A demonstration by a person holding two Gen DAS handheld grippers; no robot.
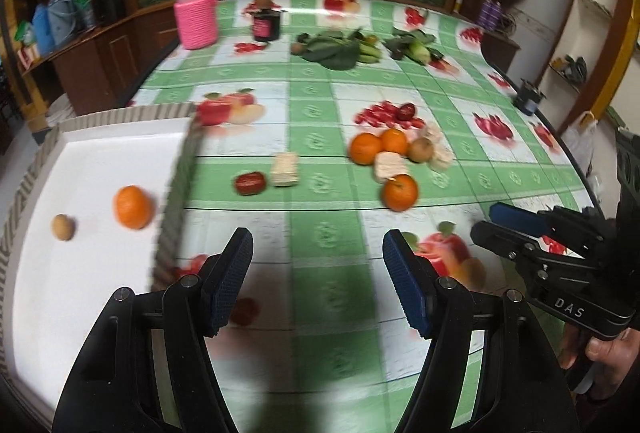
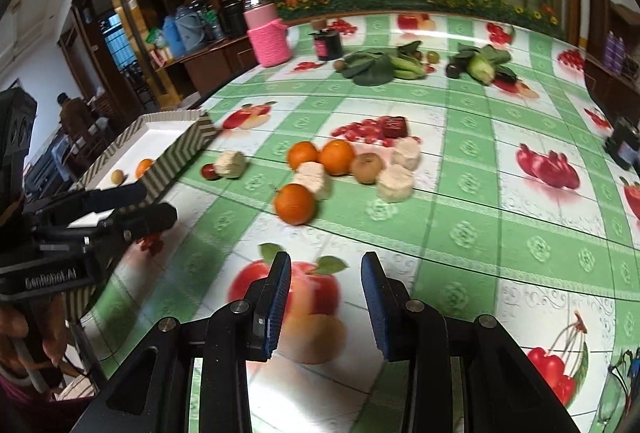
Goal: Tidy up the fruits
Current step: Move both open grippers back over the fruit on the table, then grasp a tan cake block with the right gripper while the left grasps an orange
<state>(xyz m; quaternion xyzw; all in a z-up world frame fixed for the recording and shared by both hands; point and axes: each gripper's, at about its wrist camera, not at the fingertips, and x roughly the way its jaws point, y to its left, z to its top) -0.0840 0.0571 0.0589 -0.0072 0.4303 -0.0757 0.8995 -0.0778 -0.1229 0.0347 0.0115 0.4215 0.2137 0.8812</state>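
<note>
The table in its green-checked fruit-print cloth fills both views. At its left edge sits the white tray, with one orange and a small brown fruit inside. Mid-table lie three loose oranges among pale blocks, and a red fruit nearer the tray. Left tool hangs over bare cloth, jaws wide, holding nothing; right tool likewise parted, narrower, empty.

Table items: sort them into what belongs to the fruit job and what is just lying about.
Job: white tray, oranges, brown round fruit, red fruit.
Lying about: pink-sleeved jar, dark jar, leafy greens, pale cakes.
</note>
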